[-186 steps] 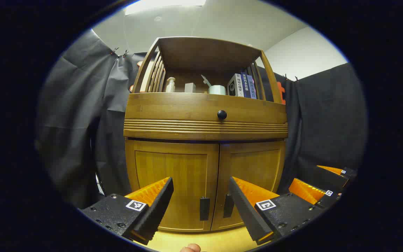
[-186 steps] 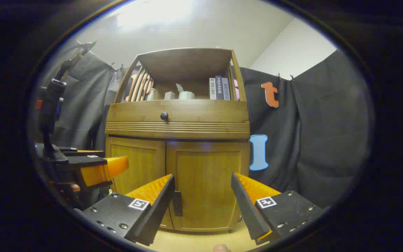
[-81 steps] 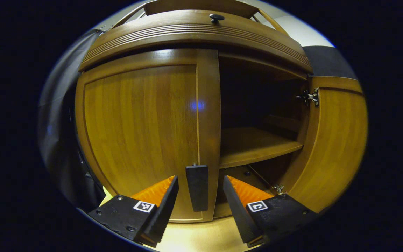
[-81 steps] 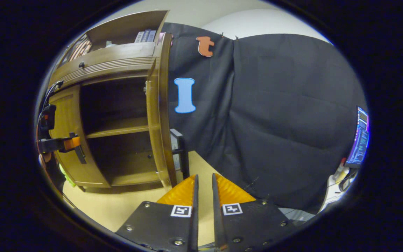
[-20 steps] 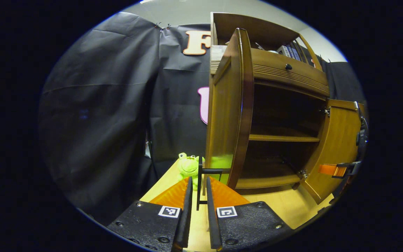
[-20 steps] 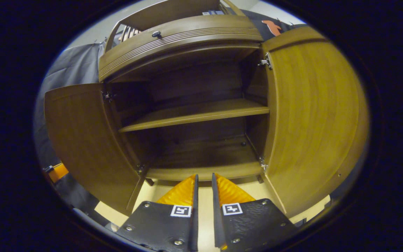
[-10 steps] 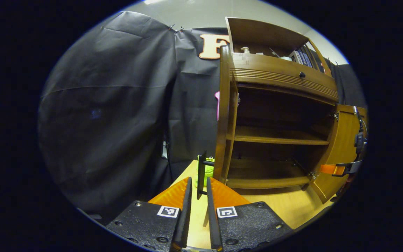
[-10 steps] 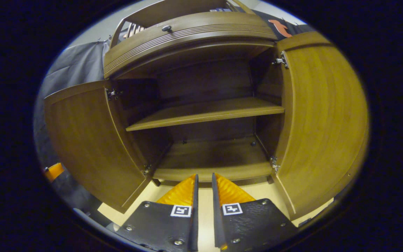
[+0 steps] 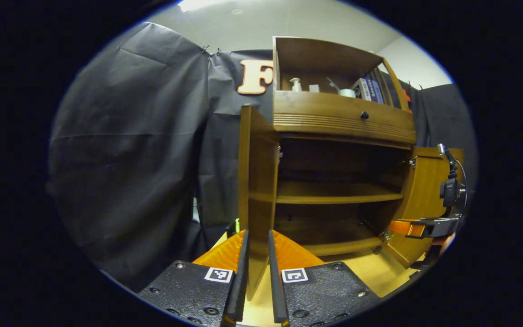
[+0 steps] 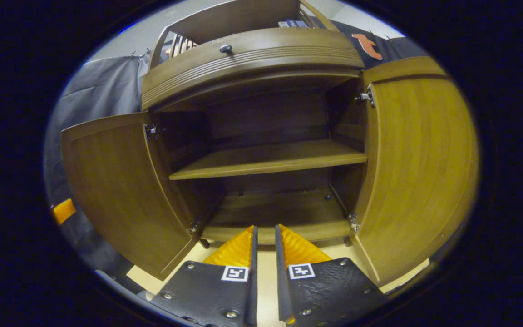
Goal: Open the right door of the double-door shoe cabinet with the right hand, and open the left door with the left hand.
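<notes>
Inside shoe cabinet [image 10: 261, 59]: left door [image 10: 120, 190] and right door [image 10: 418, 163] swung open; left gripper [image 9: 256, 236] narrow, grip unclear; right gripper [image 10: 264, 232] narrow, holding nothing.

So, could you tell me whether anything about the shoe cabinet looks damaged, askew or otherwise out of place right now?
Nothing stands out. The left door and right door both stand swung open and hang straight on their hinges, the inner shelf sits level and bare, and the drawer above is closed. The left gripper sits at the left door's edge.
</notes>
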